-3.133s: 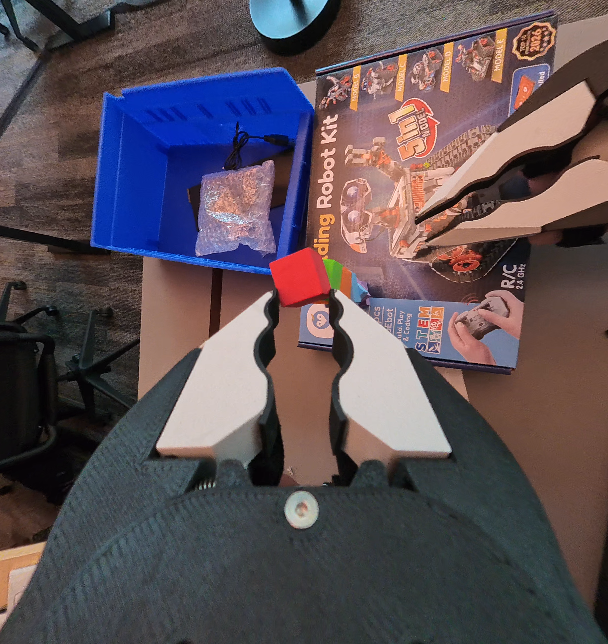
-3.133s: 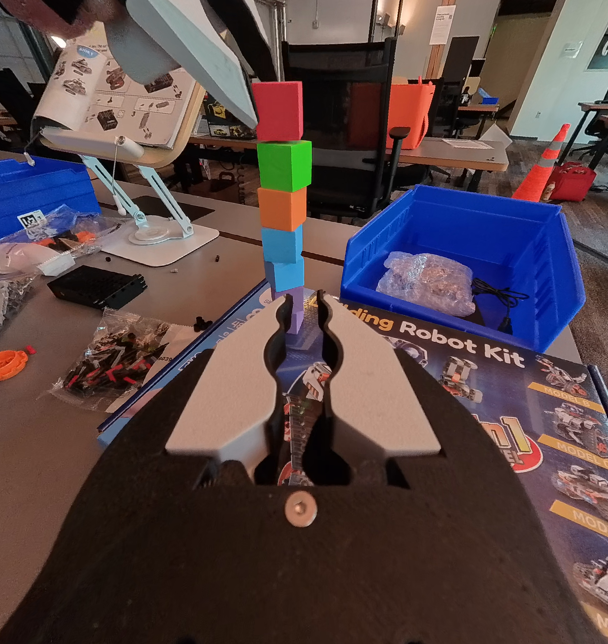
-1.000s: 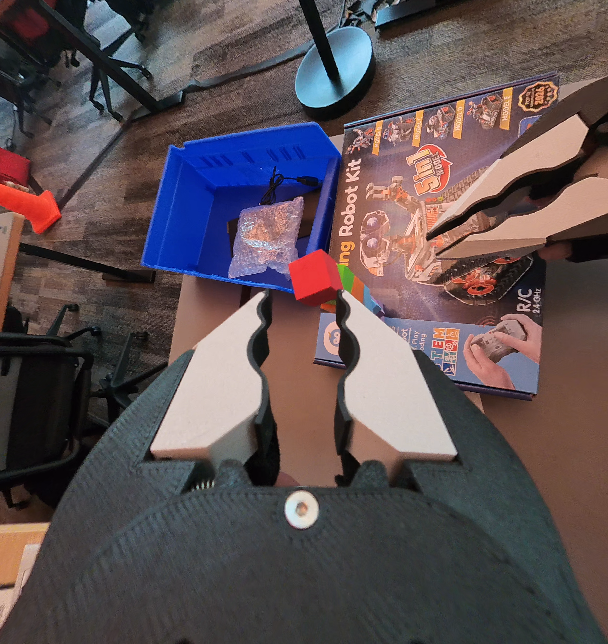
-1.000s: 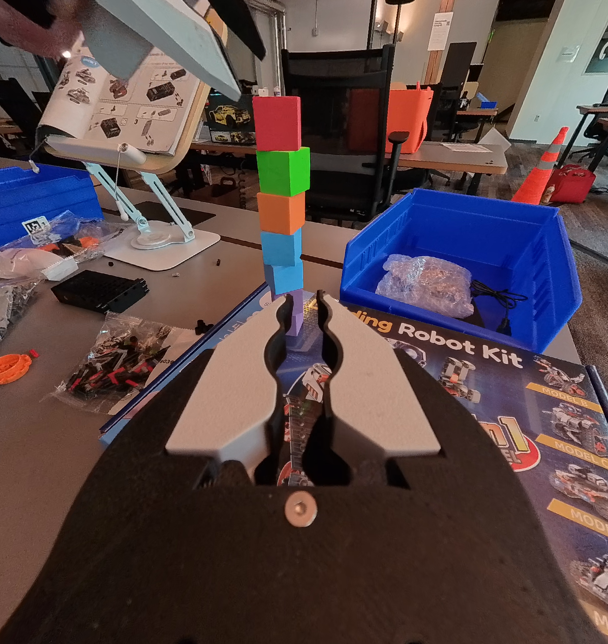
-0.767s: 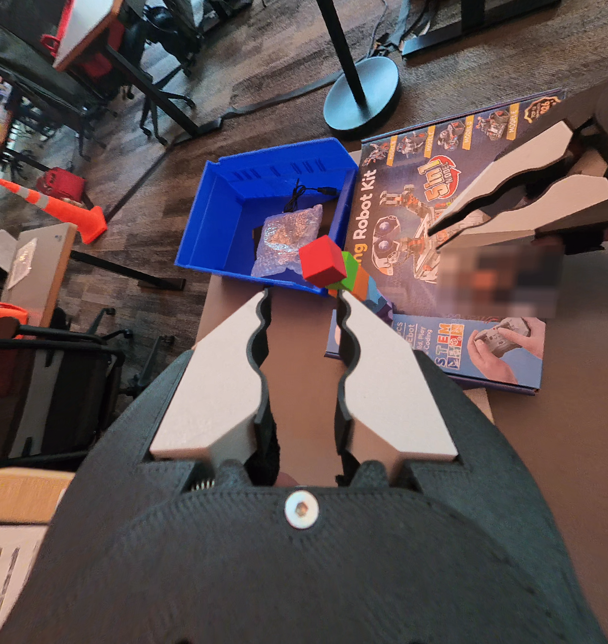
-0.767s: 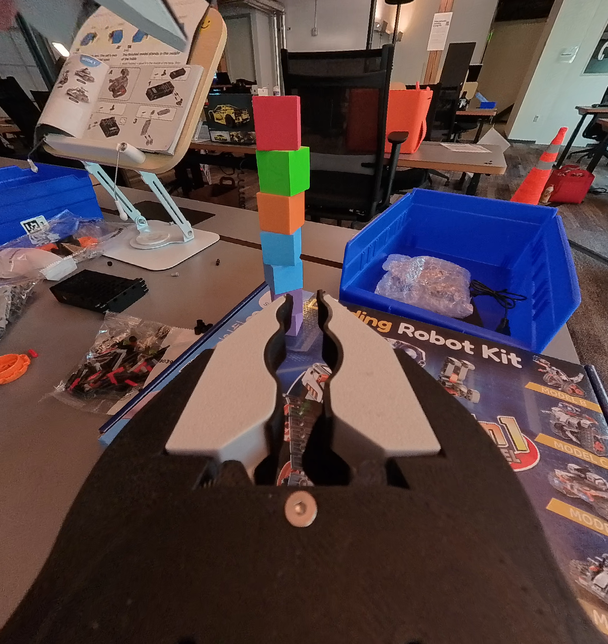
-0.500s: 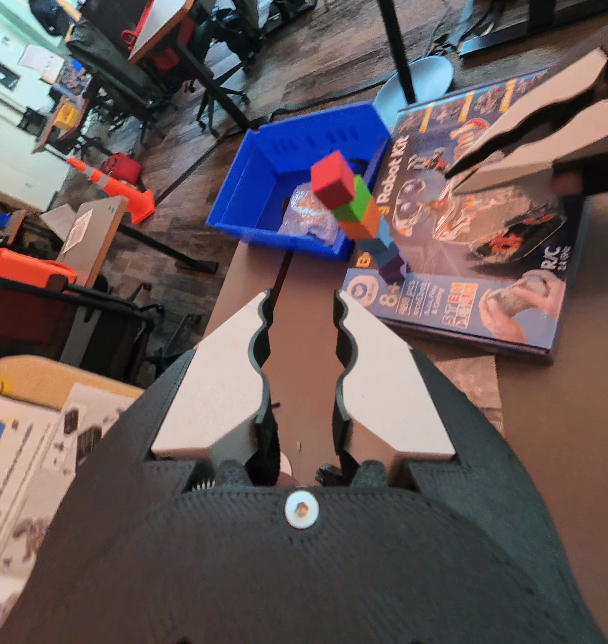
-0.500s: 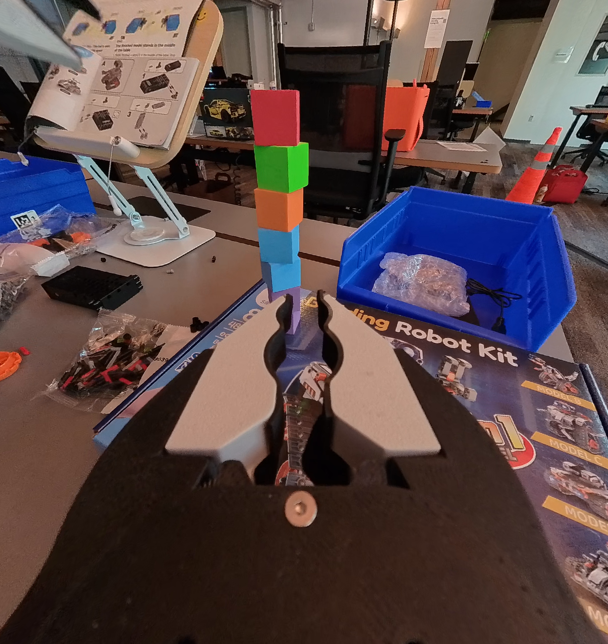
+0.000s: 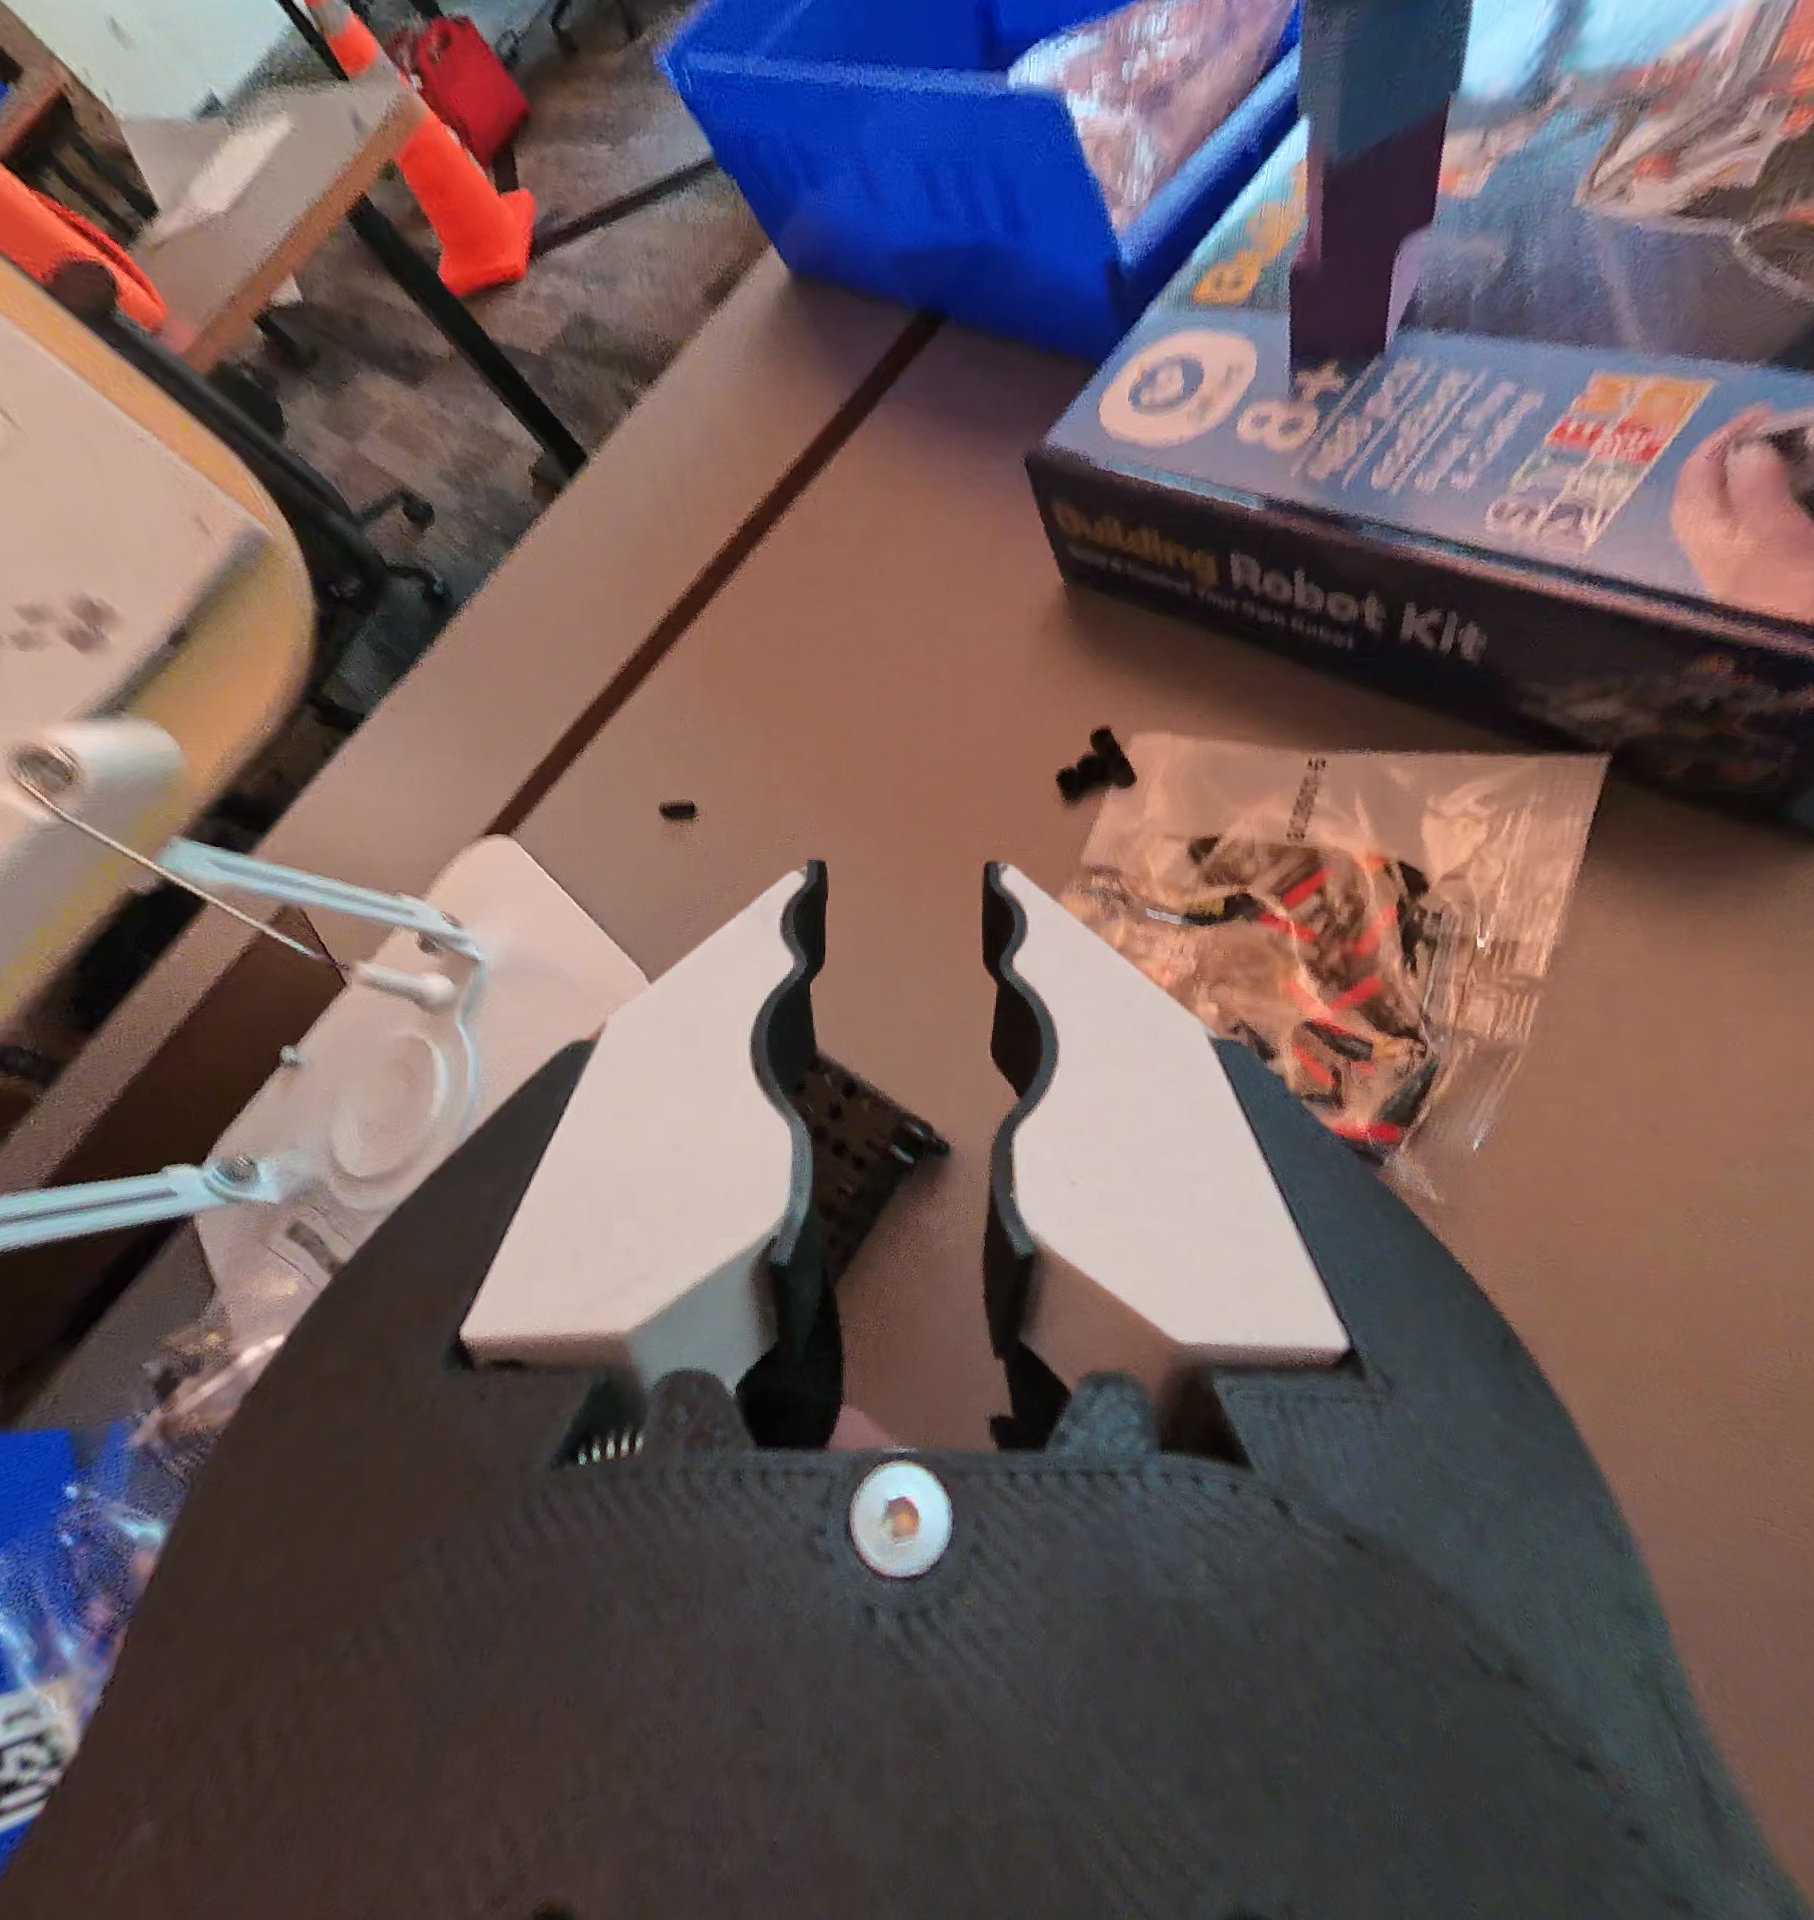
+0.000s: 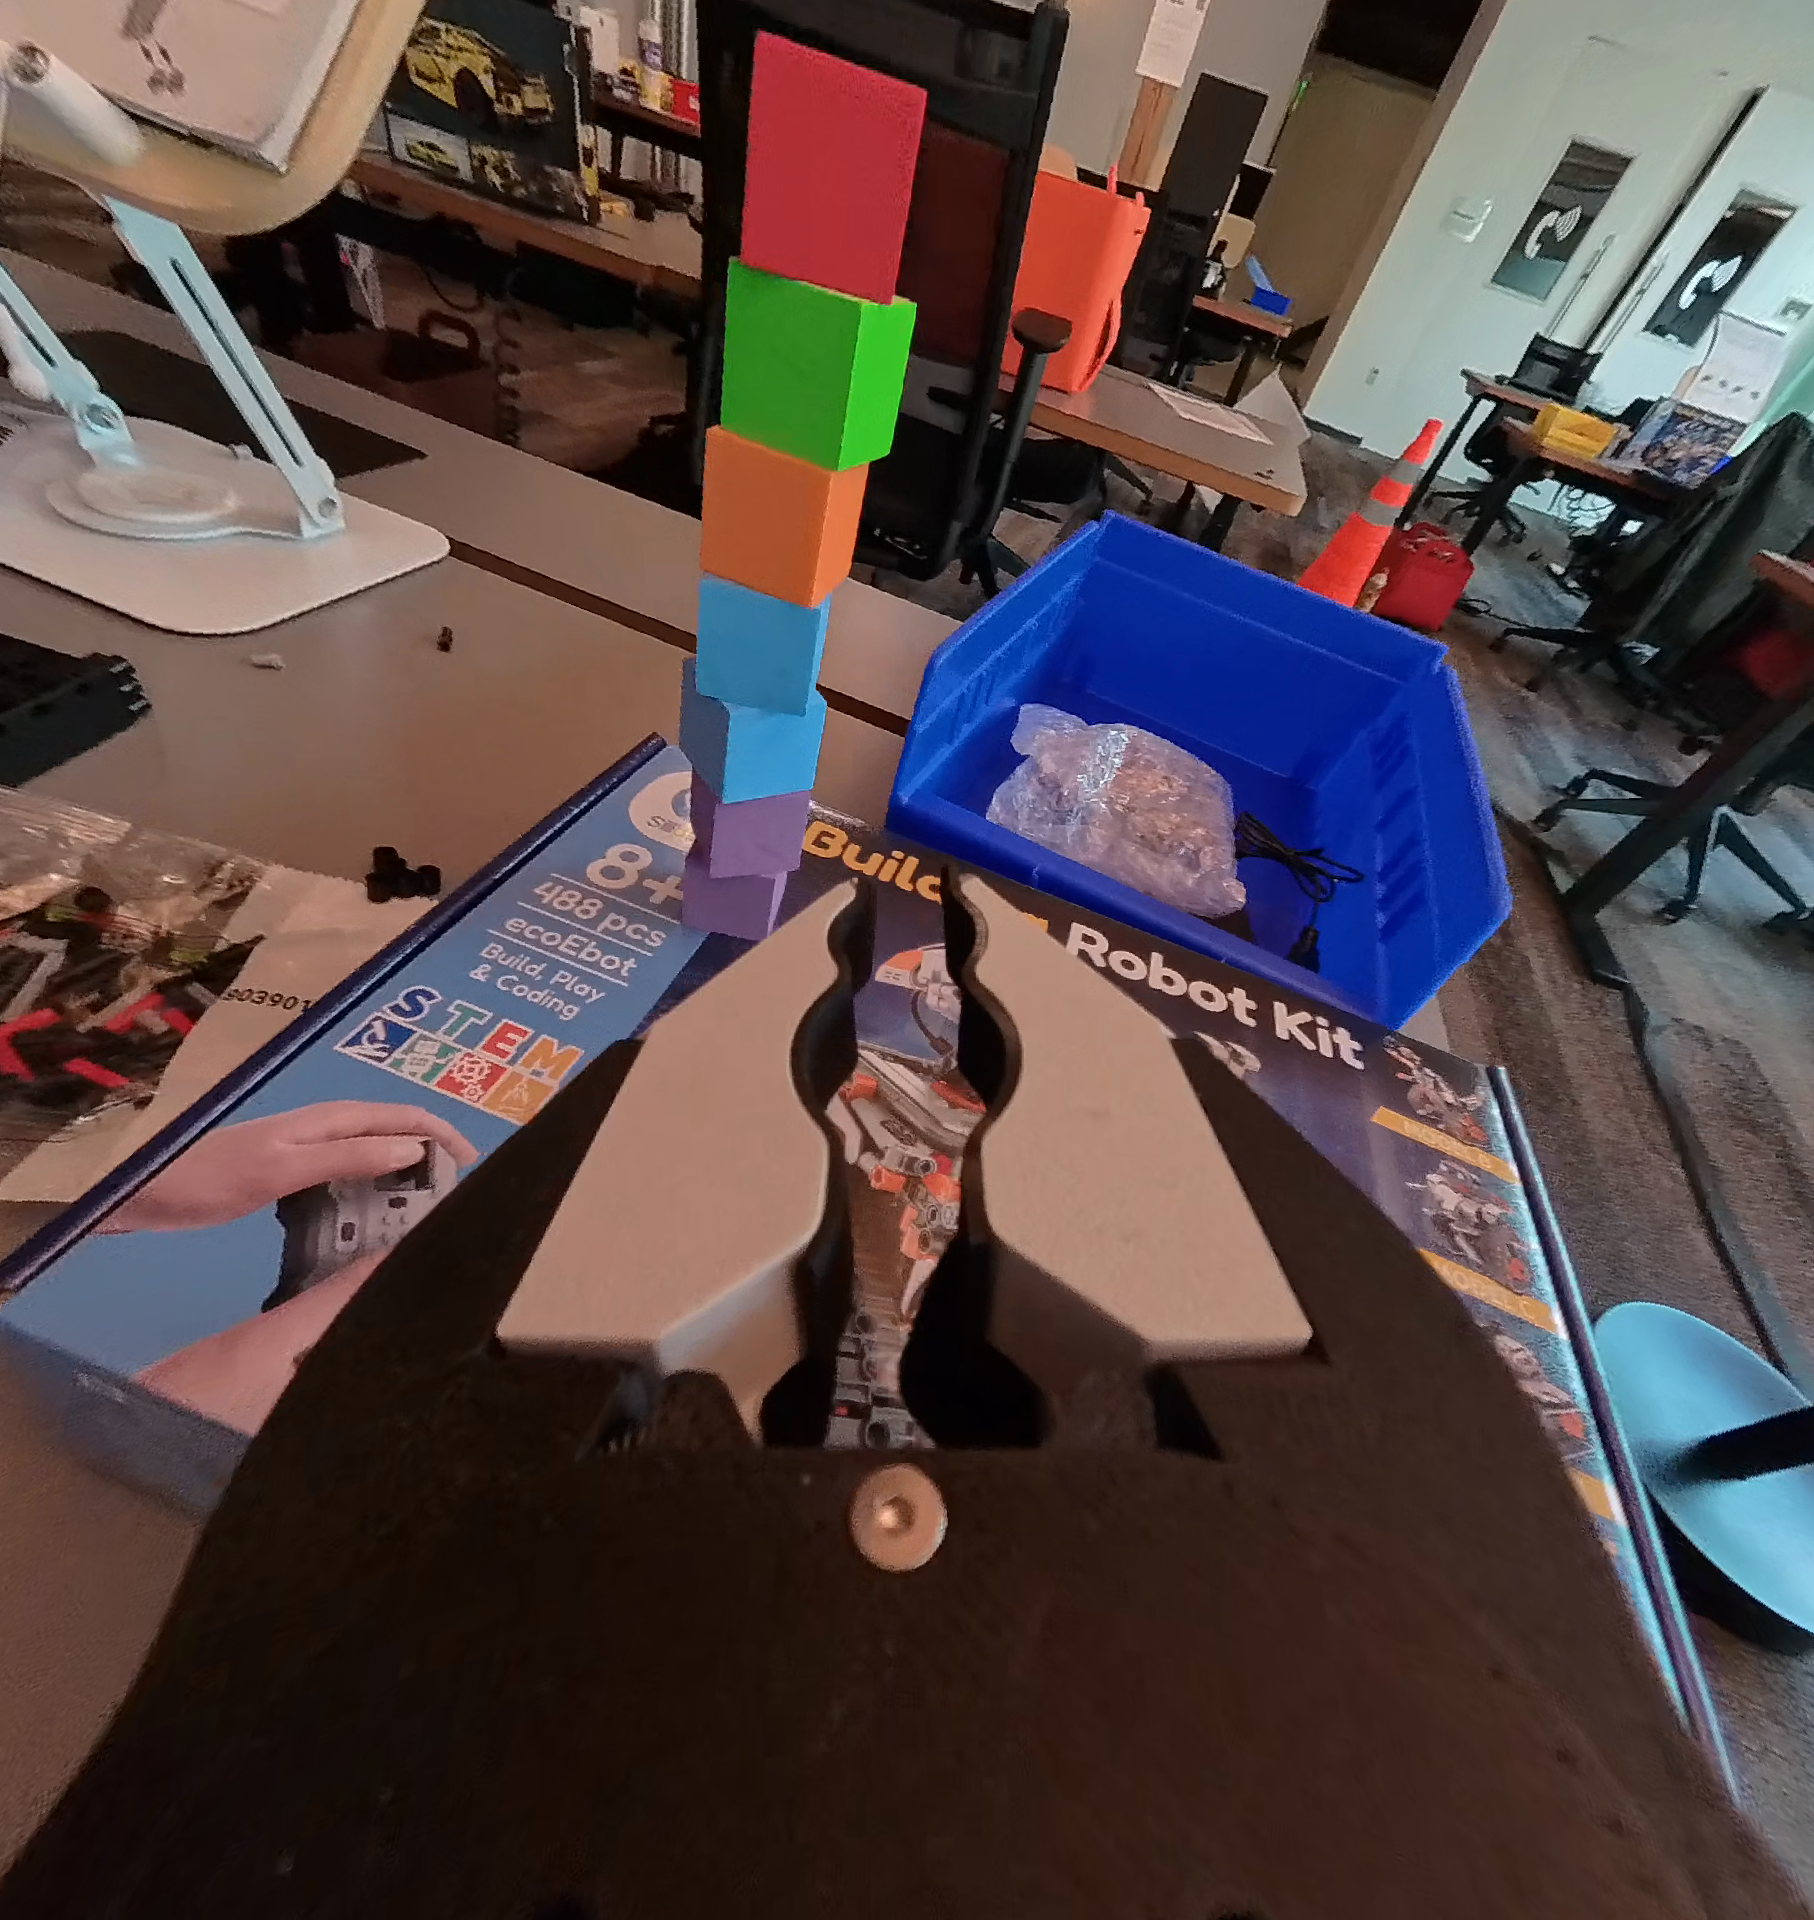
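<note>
Above the bare table [image 9: 882, 582] your left gripper [image 9: 903, 883] hangs open and empty, while your right gripper [image 10: 908, 894], jaws slightly apart, holds nothing beside the block tower [image 10: 789, 499] on the box [image 10: 446, 1049].

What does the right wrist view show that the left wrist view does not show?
Only the right wrist view: the whole block tower up to its red block, and the right tool, narrowly open.
Only the left wrist view: the left tool, open and empty, above a black perforated part.
Both: the kit box, blue bin, parts bag.
</note>
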Tool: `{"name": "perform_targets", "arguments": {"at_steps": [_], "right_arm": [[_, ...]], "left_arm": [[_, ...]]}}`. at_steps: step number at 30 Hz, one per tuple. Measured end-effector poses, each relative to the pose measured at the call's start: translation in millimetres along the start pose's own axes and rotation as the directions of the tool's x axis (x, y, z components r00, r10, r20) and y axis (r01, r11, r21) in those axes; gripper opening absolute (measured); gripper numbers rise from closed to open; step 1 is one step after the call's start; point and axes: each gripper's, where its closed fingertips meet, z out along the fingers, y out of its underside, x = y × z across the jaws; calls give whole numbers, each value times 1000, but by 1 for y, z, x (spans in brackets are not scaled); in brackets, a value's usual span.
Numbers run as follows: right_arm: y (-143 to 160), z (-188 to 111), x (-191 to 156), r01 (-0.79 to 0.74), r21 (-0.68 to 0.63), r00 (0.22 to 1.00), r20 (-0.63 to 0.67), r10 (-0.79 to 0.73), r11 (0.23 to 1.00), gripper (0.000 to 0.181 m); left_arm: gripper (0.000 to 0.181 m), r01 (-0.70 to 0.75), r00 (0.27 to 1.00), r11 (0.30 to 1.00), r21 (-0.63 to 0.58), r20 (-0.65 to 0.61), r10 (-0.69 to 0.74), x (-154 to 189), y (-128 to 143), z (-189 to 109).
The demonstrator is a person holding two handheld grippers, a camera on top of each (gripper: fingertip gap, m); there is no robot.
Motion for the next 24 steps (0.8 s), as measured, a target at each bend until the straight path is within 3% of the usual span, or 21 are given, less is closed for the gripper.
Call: {"name": "perform_targets", "arguments": {"at_steps": [4,8,14,20,24], "right_arm": [[0,0,3,30,-4,999,-33,-30,1000,7],[2,1,5,59,-15,996,-61,-60,998,0],[4,4,7,84,-29,993,-83,-86,996,0],[12,8,17,-13,-60,995,-97,7,998,0],[19,14,27,-63,-123,992,-112,49,990,0]], "left_arm": [[21,42,999,999,6,10,-43,1,23,6],[16,30,996,999,43,88,-34,-13,28,5],[8,41,994,997,66,103,-48,-18,41,13],[8,166,980,969,184,75,-183,-31,26,-7],[8,173,978,968,182,86,-191,-35,29,-7]]}}
